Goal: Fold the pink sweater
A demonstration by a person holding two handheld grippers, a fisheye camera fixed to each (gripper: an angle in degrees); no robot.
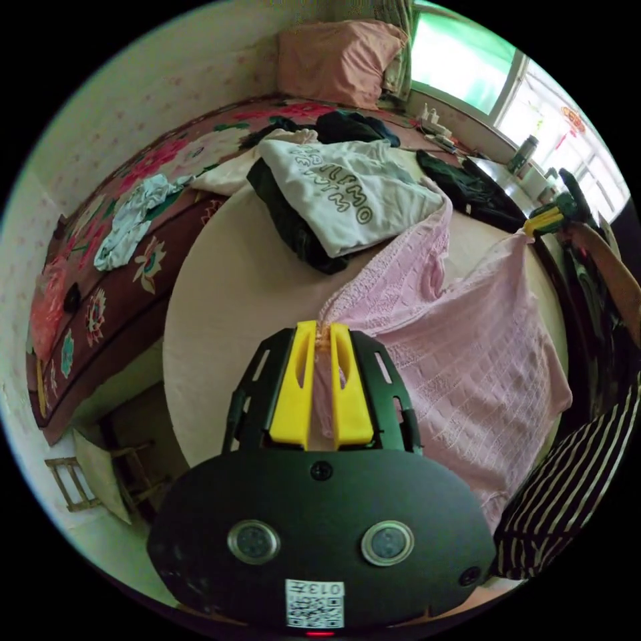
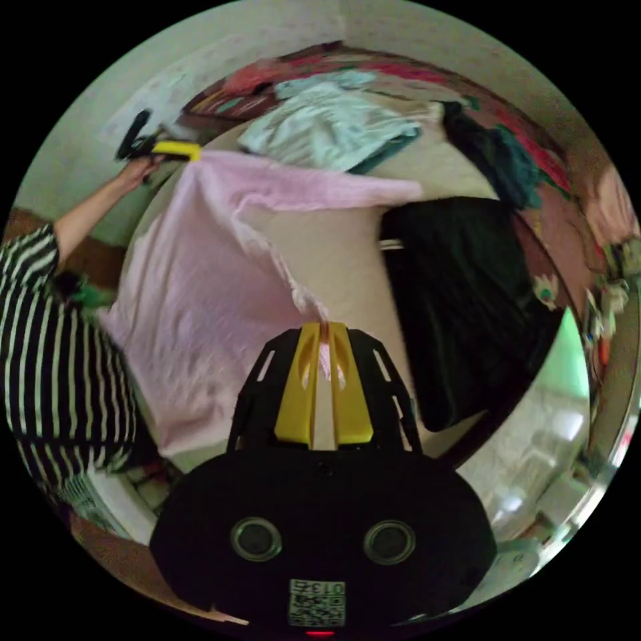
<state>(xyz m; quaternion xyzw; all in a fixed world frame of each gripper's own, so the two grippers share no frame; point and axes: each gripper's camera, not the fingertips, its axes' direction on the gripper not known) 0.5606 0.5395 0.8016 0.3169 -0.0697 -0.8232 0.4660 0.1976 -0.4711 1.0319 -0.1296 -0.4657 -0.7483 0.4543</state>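
In the left gripper view, the left gripper (image 1: pixel 323 334) has its yellow jaws pinched nearly together on a bunched edge of the pink sweater (image 1: pixel 461 360); the knit stretches away from it, draped over the pale round table (image 1: pixel 234 294), up to the right gripper (image 1: pixel 544 218), which grips another corner out by the person's arm; a white printed shirt (image 1: pixel 347 193) on dark clothes lies just beyond the sweater, touching its far edge; if the sweater is swung or laid down carelessly it could drag that pile along, I'd say.

In the right gripper view, the right gripper (image 2: pixel 323 328) is likewise clamped on a thin twist of pink; the sweater (image 2: pixel 200 294) hangs wide between it and the left gripper (image 2: pixel 175 151), partly lifted off the table; a black garment (image 2: pixel 461 300) lies right beside it; each hold looks slight, so a sharp tug might slip the knit free or stretch it; the lower hem hanging off the table by the striped sleeve (image 2: pixel 47 374) could slide off.
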